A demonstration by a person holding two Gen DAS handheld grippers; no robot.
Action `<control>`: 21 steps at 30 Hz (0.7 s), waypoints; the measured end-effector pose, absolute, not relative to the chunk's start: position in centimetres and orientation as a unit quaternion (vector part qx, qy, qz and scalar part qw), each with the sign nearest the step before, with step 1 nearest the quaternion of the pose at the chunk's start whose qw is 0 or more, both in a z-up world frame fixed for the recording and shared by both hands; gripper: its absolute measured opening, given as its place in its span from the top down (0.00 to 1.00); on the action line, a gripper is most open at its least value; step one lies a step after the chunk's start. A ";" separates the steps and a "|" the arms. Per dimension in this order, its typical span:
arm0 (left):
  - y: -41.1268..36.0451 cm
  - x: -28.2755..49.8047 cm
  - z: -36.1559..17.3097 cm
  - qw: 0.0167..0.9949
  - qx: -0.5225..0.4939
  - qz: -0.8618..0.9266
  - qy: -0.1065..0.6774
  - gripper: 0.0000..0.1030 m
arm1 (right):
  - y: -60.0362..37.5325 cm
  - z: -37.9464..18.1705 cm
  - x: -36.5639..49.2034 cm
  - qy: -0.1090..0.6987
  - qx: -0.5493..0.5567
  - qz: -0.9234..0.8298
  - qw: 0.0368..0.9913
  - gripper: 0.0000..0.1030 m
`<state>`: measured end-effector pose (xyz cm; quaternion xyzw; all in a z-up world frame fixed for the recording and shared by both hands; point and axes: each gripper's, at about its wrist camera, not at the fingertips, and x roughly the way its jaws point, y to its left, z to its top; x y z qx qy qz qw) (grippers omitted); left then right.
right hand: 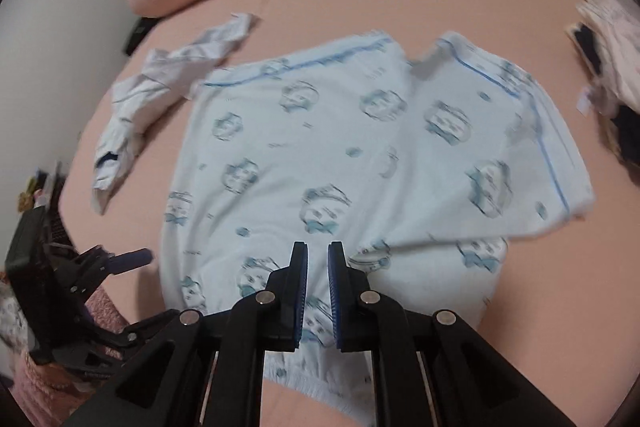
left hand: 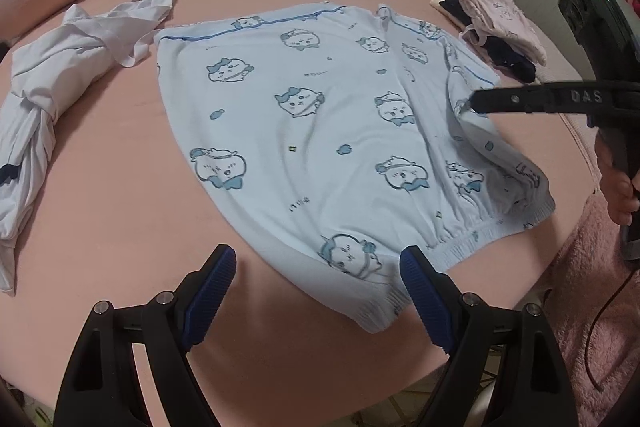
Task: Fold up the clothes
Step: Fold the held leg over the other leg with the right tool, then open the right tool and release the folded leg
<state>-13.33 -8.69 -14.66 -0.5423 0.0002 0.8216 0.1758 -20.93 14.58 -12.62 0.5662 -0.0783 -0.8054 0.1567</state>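
At 6 o'clock on the blue shorts [left hand: 320, 131], left gripper [left hand: 316, 291] wide, right gripper [right hand: 318, 291] nearly closed, empty: a shallow pinch risks slipping off the fabric.

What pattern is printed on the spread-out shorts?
Pale blue shorts with repeating cartoon animal faces wearing blue bows, plus blue piping; sharpest in the left wrist view.

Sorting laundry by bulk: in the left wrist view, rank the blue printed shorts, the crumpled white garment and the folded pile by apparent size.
1. blue printed shorts
2. crumpled white garment
3. folded pile, though it lies farther away, so it may look smaller than it is.
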 end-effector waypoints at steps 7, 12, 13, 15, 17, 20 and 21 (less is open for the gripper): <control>-5.2 -14.2 -13.9 0.231 -0.538 0.809 -0.043 0.18 | 21.8 -10.4 -16.1 -0.134 0.521 -0.837 0.106 0.41; 1.4 -15.7 -13.2 0.279 -0.547 0.785 -0.085 0.19 | 26.7 -13.3 -15.0 -0.089 0.557 -0.826 -0.007 0.41; 2.7 -15.7 -13.1 0.285 -0.549 0.781 -0.085 0.19 | 27.1 -14.3 -15.0 -0.093 0.571 -0.816 -0.005 0.41; 5.1 -15.6 -12.7 0.303 -0.549 0.773 -0.092 0.19 | 27.5 -15.3 -14.6 -0.115 0.582 -0.805 0.010 0.41; 6.6 -15.3 -12.2 0.320 -0.552 0.765 -0.095 0.19 | 27.8 -15.7 -14.3 -0.127 0.584 -0.802 0.017 0.41; 9.4 -14.9 -12.5 0.320 -0.570 0.756 -0.041 0.29 | 28.4 -15.9 -14.2 -0.126 0.586 -0.801 0.016 0.41; 10.2 -14.8 -12.9 0.319 -0.577 0.752 -0.017 0.44 | 28.5 -16.0 -14.3 -0.128 0.586 -0.800 0.017 0.41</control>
